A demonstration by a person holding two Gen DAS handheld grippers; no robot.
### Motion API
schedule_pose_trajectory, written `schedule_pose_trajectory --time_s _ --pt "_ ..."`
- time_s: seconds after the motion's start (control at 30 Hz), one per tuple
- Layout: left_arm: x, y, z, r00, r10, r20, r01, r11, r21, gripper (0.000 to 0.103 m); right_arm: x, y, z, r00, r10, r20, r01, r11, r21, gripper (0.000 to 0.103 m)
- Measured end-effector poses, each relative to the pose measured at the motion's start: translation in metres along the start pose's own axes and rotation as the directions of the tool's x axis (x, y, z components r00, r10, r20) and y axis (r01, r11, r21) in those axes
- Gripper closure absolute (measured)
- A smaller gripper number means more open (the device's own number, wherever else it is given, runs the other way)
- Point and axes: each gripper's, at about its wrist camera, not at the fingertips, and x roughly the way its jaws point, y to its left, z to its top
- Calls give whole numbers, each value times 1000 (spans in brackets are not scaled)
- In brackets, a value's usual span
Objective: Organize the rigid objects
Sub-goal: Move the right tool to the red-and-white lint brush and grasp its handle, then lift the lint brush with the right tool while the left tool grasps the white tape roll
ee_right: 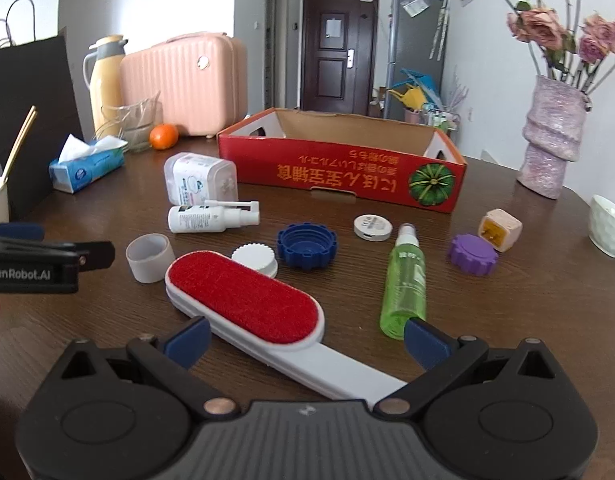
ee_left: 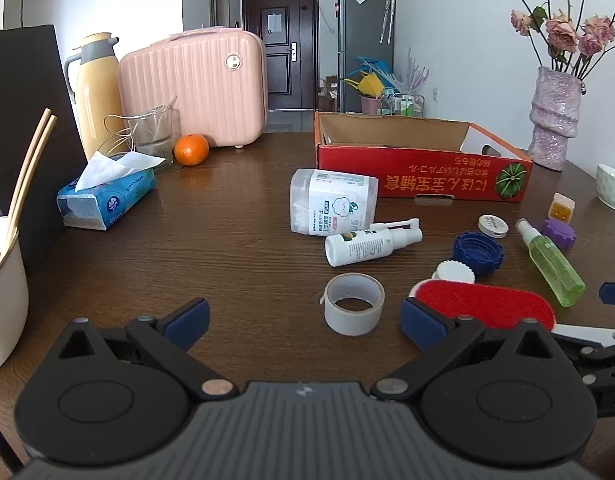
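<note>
A red cardboard box (ee_right: 339,168) stands open at the back of the brown table (ee_left: 227,240). In front of it lie a red-and-white lint brush (ee_right: 247,304), a green spray bottle (ee_right: 405,280), a white spray bottle (ee_right: 211,216), a tape roll (ee_left: 353,304), a cotton-swab box (ee_left: 333,202) and blue (ee_right: 306,245), white and purple (ee_right: 472,254) caps. My right gripper (ee_right: 305,342) is open, its fingers either side of the brush handle. My left gripper (ee_left: 305,322) is open just left of the brush, behind the tape roll.
A tissue pack (ee_left: 107,196), an orange (ee_left: 191,150), a glass jug, a yellow thermos (ee_left: 95,88) and a pink case (ee_left: 195,88) fill the back left. A black bag and a white pot with chopsticks (ee_left: 3,280) stand at left. A vase (ee_right: 551,136) and white bowl (ee_right: 609,224) sit at right.
</note>
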Motion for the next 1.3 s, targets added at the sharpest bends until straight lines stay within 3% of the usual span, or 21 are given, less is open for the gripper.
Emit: schedule_pose_trajectory --time_s 0.33,0.63,0.8,0.87,0.93,1.13,1.3 --pt "23 7 6 1000 10 -29 -10 1000 -21 0 38 10 12 995 61 -85 -71 990 -123 0" --pt "32 6 6 999 8 -45 -9 1000 -22 0 59 -1 11 978 150 -145 -159 986 -53 1" --pt "33 5 6 999 12 -47 -13 1000 -22 0 61 2 9 982 150 -119 -159 985 -73 1" --pt "32 5 6 999 13 -45 -14 1000 -24 0 59 4 8 981 162 -109 -171 982 -84 6" --pt "30 5 6 999 12 -42 -13 1000 -24 0 56 6 8 978 182 -98 -192 976 -100 19" --pt "24 4 3 999 15 -35 -16 1000 -24 0 48 12 5 975 213 -68 -220 967 -131 45" --pt "19 5 1 999 23 -34 -24 999 -28 0 43 14 2 975 216 -53 -221 966 -135 48"
